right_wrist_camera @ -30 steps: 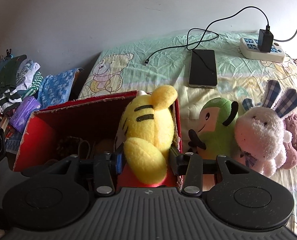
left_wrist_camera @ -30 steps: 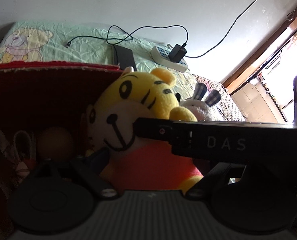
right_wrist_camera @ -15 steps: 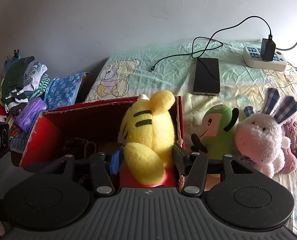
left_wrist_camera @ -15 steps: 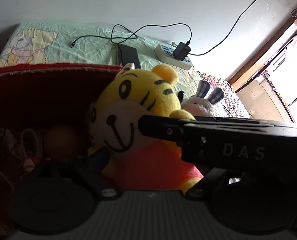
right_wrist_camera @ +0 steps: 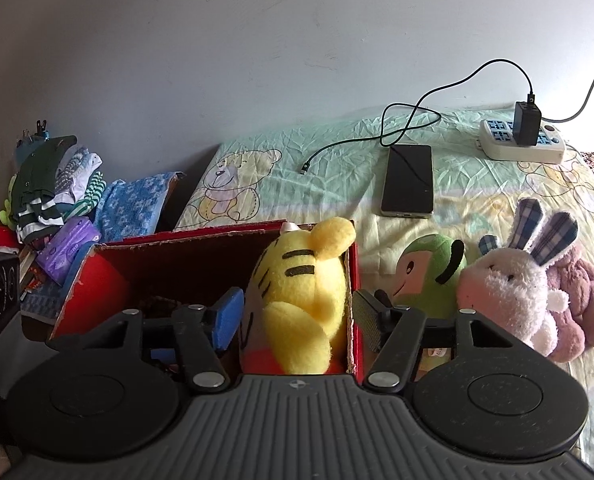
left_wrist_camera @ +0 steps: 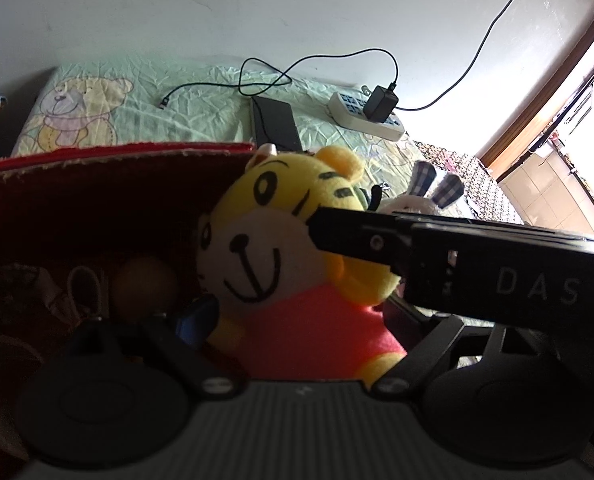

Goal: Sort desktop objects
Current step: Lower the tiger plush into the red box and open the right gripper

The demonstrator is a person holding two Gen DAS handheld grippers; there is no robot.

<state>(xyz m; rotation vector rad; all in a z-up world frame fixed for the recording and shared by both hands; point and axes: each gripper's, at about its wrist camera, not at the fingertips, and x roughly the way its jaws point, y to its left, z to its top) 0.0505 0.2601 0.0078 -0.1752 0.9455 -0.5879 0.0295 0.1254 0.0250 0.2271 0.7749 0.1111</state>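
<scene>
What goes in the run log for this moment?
right gripper: open, straddling tiger plush | tiger plush: in red box | left gripper: open | monkey, rabbit: outside box

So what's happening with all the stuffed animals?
A person with a gripper in each hand is tidying toys into a red box. The yellow tiger sits in the box's right end. The right gripper is open, one finger on each side of the tiger, not squeezing it. The left gripper points at the tiger's front. The green toy, white bunny and pink plush lie on the bed beside the box.
</scene>
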